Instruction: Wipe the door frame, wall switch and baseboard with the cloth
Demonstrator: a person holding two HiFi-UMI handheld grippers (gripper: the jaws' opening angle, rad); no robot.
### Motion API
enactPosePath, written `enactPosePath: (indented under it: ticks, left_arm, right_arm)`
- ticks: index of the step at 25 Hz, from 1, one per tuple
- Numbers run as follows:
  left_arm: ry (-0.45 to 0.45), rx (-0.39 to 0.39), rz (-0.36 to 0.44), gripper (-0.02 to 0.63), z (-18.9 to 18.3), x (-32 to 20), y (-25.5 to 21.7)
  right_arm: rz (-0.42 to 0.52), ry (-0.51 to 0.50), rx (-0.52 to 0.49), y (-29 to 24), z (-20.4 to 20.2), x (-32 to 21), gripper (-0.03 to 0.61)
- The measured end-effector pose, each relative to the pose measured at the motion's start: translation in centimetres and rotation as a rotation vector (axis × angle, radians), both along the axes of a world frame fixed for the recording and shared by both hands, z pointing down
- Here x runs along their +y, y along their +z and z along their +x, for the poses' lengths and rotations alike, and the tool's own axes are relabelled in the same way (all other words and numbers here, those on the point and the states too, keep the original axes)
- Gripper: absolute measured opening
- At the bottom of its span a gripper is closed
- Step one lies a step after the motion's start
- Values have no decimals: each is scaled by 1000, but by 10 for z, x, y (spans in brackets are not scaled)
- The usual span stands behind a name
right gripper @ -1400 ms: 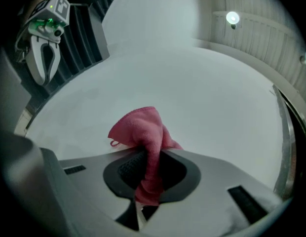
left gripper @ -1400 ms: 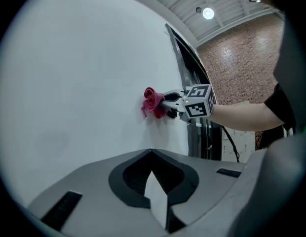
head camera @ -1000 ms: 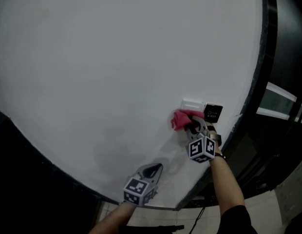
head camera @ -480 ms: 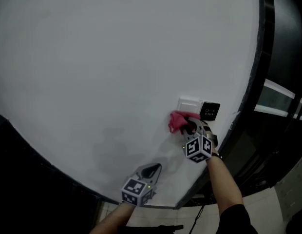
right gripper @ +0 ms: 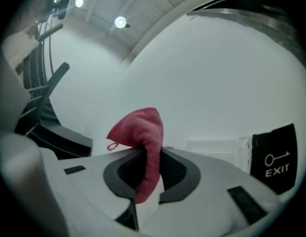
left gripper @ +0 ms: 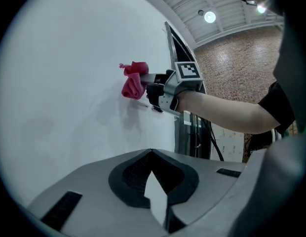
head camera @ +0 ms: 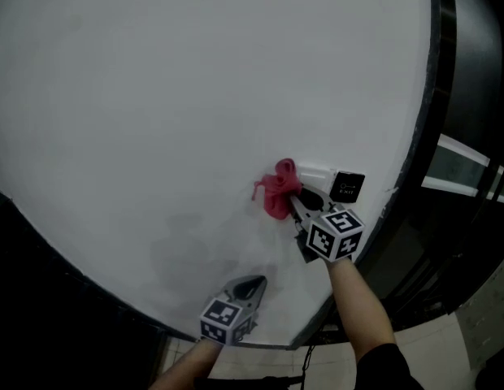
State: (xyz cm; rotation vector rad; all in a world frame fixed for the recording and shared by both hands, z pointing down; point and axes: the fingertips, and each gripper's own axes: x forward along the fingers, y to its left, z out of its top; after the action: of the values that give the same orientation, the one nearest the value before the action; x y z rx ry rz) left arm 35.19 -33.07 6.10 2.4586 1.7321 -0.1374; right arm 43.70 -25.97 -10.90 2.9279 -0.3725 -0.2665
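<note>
White wall (head camera: 154, 96) fills most of head view, w/ black EXIT plate (head camera: 347, 186) right of centre. Tiled floor (head camera: 455, 344) btm right. Left gripper view: brick wall (left gripper: 237, 53) upper right, lit ceiling lamp (left gripper: 209, 17) at top, black cables (left gripper: 214, 144) centre right.

At frame centre the cloth (head camera: 276, 189) sits just left of the wall switch (head camera: 315, 172), the exit plate (head camera: 347, 186) beside that (on its right). The door frame (head camera: 445, 39) runs down the right side, the left gripper (head camera: 250, 286) at bottom centre.

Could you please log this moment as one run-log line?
right tool: shut on pink cloth | cloth: at wall, beside white switch | left tool: shut, empty, held lower
</note>
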Motion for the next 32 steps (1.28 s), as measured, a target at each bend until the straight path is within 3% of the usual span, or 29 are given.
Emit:
enactPosePath:
  ticks: [3, 5, 11, 32]
  left_arm:
    - [-2, 0, 8, -6, 0, -2, 1]
    - [-7, -4, 13, -7, 1, -3, 4]
    - [-6, 1, 26, -6, 1, -2, 5]
    - [31, 11, 66, -8, -12, 25, 12]
  right_arm:
    - [-57, 131, 10, 1, 12, 21, 57]
    - [-33, 158, 22, 3, 13, 33, 57]
    - [112, 162, 30, -3, 5, 65, 58]
    - [128, 296, 77, -6, -49, 159, 58]
